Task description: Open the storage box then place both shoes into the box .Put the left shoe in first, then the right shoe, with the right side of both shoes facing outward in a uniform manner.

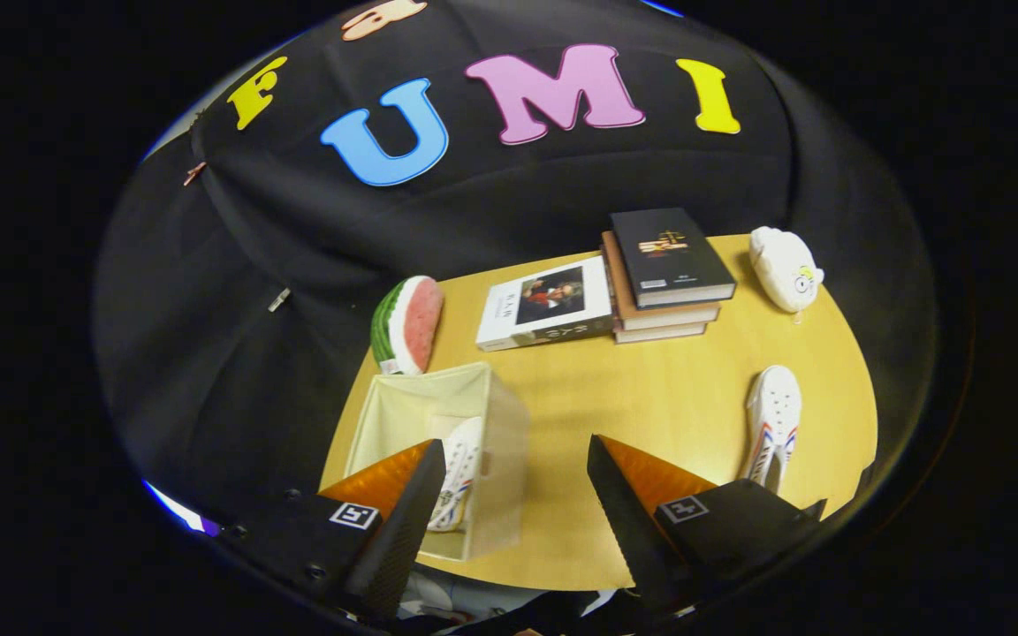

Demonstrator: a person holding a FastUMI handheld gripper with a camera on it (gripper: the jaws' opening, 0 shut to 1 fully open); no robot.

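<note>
Cream fabric forms the storage box, which stands open-topped on the yellow wooden table, partly behind the left finger of the gripper. One white canvas shoe with red and blue side stripes sits inside the box against its near wall, its long axis running away from the gripper, close beside the left finger's tip. The second white shoe, with the same stripes, lies sole-down on the bare table well off to the right, just ahead of the right finger; its long axis also runs away from the gripper, though which end is the toe cannot be told. The fingers stand spread wide apart with nothing between them but table surface. Beyond the box lies a watermelon-slice plush. Further back are a white book with a portrait on its cover, a stack of books with a black one on top, and a white plush toy. The cover lettering is too small to read.
</note>
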